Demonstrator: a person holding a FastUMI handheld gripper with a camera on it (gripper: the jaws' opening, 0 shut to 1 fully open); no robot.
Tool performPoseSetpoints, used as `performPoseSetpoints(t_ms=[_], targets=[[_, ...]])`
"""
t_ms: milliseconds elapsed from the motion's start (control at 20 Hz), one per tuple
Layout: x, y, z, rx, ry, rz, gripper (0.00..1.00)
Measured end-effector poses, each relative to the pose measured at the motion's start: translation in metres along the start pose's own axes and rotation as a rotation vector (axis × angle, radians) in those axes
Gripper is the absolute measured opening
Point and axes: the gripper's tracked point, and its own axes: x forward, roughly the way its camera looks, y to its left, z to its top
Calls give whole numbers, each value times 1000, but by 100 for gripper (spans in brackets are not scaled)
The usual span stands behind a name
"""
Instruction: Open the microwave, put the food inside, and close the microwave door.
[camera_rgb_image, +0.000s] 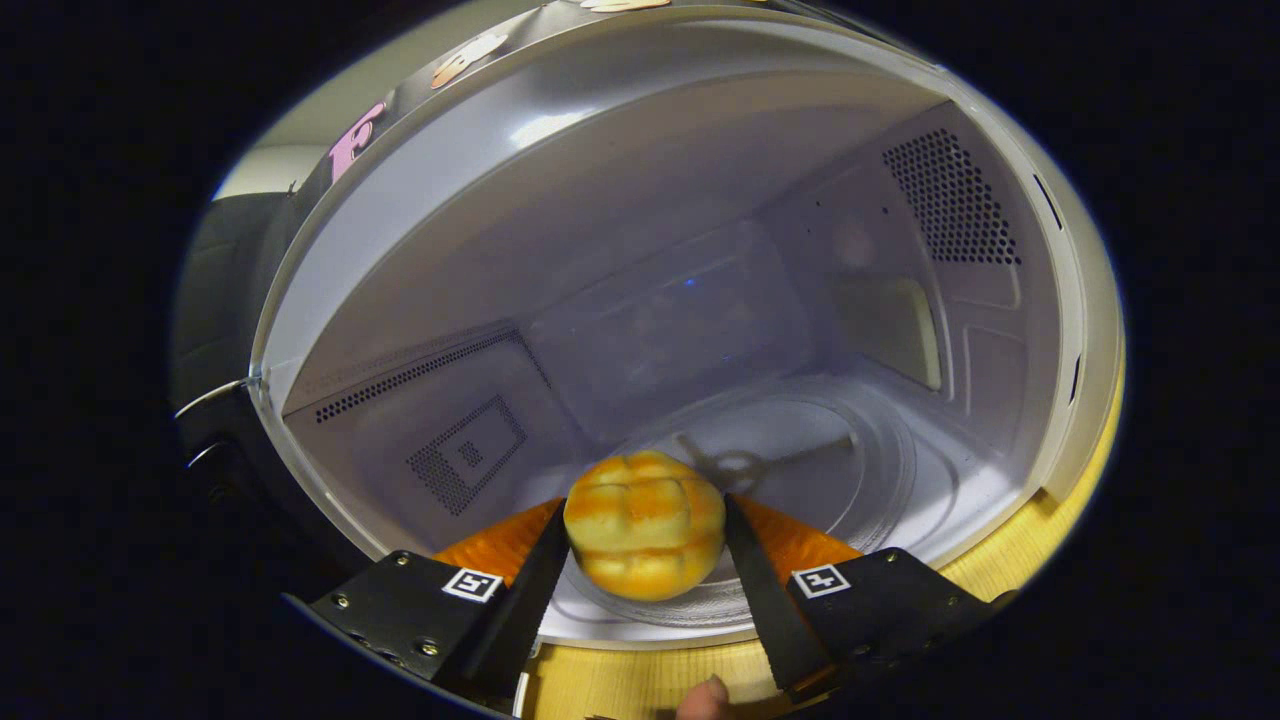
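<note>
Nearest the camera, a fingertip (706, 697) of the person pokes up at the bottom, over the wooden table (640, 680). Just above it the gripper (645, 545) reaches forward with its 2 fingers (540, 585) clamped on a bun (645, 538), 1 finger pressing each side. Each finger's mount carries 1 small square marker (472, 585).

The bun is round and golden, with a scored top browned in patches. It is held at the mouth of the microwave (640, 300), over the near edge of the glass turntable (860, 470); whether its underside touches the glass cannot be told. Beyond the bun, the turntable's hub (738, 462) shows through the glass at the middle of the floor.

The microwave stands open, its pale cavity wide before the gripper. A perforated vent (950, 200) sits high on the right wall, with a pale cover plate (910, 335) lower on that wall. On the left wall run a strip of holes and a square perforated patch (467, 453). The dark door (225, 330) hangs open at the left, beside the cavity's rim. The back wall is plain and faintly glossy.
</note>
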Motion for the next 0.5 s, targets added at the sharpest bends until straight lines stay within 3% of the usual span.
performPoseSetpoints(t_ms=[100,350,500], targets=[[0,-2,4,-13,-18,-11,96],[-12,5,-2,-43,6,13,96],[-39,7,24,-120,-94,23,97]])
